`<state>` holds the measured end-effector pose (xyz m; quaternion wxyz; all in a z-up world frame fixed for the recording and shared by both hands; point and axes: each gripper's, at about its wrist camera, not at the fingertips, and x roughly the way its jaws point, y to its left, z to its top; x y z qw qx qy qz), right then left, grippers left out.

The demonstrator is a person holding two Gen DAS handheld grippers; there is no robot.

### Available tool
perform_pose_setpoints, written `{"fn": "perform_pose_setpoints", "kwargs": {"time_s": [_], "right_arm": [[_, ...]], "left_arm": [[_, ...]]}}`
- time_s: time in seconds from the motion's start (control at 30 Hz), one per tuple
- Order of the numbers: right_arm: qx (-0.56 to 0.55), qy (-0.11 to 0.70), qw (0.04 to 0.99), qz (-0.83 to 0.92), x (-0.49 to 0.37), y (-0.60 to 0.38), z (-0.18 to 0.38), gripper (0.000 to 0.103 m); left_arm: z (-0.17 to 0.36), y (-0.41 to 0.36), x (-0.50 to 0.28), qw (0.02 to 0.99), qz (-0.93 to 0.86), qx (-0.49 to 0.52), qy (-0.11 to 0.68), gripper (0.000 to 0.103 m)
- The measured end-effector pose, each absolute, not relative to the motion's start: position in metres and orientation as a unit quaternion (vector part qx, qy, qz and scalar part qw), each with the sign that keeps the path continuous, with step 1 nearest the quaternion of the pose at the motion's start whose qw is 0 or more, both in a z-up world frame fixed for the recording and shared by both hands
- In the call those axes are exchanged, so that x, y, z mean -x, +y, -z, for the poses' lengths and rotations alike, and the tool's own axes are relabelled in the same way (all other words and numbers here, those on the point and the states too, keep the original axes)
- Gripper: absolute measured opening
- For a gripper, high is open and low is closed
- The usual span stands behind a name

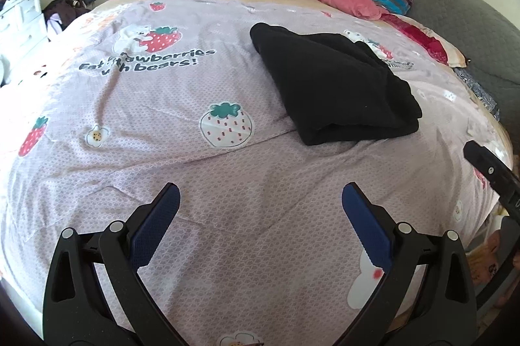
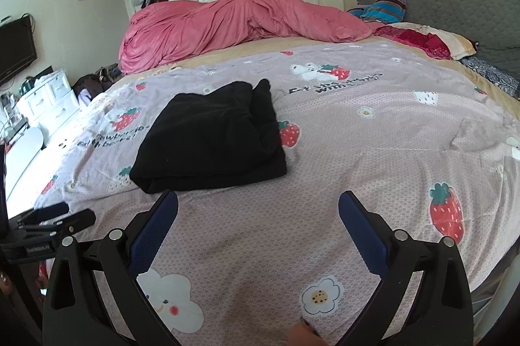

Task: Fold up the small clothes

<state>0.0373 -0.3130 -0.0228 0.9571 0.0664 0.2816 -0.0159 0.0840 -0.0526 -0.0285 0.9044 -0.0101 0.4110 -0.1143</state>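
The left gripper (image 1: 260, 199) is held with its jaws spread wide; nothing is gripped or touched, and only the bedsheet (image 1: 227, 177) is seen between the blue pads (image 1: 156, 225). The right gripper (image 2: 258, 206) is likewise spread wide and holds nothing. A folded black garment (image 1: 334, 86) lies flat on the bedsheet, ahead and right of the left jaws, ahead and left of the right jaws, apart from both.
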Motion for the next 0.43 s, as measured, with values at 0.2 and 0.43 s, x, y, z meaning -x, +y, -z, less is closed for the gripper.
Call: {"fn": "perform_pose_setpoints", "kwargs": {"time_s": [0.2, 0.43], "right_arm": [[-0.146, 0.252, 0.954, 0.067, -0.023, -0.359, 0.004, 0.099], [-0.266, 0.172, 0.898, 0.304, 0.068, -0.524, -0.038, 0.099]], "left_arm": [[0.02, -0.016, -0.094, 0.897, 0.097, 0.065, 0.427, 0.094], [-0.008, 0.131, -0.142, 0.904, -0.05, 0.081, 0.416, 0.094]]}}
